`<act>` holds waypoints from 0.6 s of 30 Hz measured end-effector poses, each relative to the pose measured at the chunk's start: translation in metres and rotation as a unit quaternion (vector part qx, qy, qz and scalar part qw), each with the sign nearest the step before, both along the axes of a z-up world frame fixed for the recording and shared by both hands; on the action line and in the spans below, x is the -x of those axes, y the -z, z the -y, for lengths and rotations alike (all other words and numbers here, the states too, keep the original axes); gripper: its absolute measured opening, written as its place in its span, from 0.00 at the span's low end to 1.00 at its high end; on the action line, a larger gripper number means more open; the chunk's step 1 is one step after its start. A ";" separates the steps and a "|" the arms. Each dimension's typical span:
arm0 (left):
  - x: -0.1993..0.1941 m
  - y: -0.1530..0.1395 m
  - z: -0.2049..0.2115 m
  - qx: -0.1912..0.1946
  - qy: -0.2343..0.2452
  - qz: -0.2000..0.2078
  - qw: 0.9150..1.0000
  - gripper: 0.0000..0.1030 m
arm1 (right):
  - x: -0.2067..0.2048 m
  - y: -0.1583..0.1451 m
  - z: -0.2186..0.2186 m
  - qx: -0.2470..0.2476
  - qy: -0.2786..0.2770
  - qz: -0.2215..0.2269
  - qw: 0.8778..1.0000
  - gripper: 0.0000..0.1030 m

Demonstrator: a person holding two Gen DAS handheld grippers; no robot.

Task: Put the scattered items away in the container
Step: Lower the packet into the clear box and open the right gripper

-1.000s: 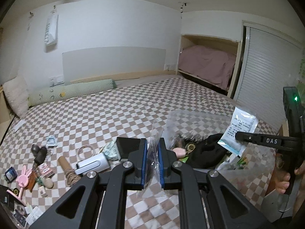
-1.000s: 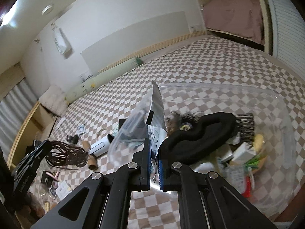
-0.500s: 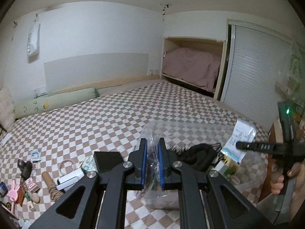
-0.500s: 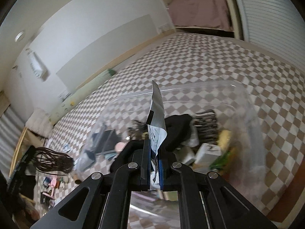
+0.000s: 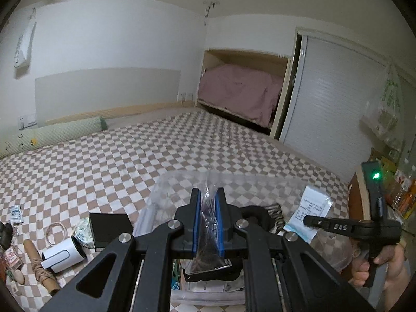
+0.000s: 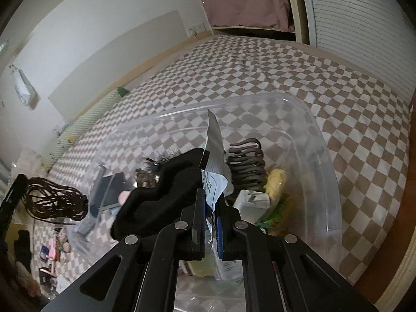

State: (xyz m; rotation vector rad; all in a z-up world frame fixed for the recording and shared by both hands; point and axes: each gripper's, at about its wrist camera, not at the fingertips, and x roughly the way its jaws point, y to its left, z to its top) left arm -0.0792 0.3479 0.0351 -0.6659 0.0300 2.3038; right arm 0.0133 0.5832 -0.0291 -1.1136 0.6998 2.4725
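Clear plastic marks the container (image 6: pixel 322 156), a tub on the checkered bed (image 5: pixel 104 161), filling the middle of the right wrist view. Both loads hang over it, so the step in hand looks like the drop. The left gripper (image 5: pixel 208 218) has its jaws clamped on a small clear bag of dark cord (image 5: pixel 208 244), centre-low in the left wrist view. The right gripper (image 6: pixel 211 218) has its jaws shut on a white printed sachet (image 6: pixel 214 156), which stands up over the tub's middle. Next, each pair of jaws needs to part so bag and sachet fall inside the walls. Already in the tub: a black cloth (image 6: pixel 161 195), a brown claw clip (image 6: pixel 247 163), a white box (image 6: pixel 253 202), something yellow. Lower left of the left wrist view, a white cylinder (image 5: pixel 62 257) and a rope roll (image 5: pixel 39 267) remain scattered.
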 end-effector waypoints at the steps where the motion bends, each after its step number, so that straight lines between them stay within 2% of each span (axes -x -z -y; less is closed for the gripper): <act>1: 0.003 0.004 -0.002 0.005 0.000 0.003 1.000 0.11 | 0.000 0.001 0.000 -0.002 0.000 0.003 1.000 0.07; 10: 0.024 0.031 -0.008 0.042 -0.020 0.021 0.999 0.11 | 0.003 0.010 0.001 -0.012 0.003 0.033 0.999 0.07; 18: 0.024 0.054 -0.025 0.074 -0.018 0.034 0.997 0.11 | 0.010 0.021 0.004 -0.023 0.010 0.082 0.996 0.07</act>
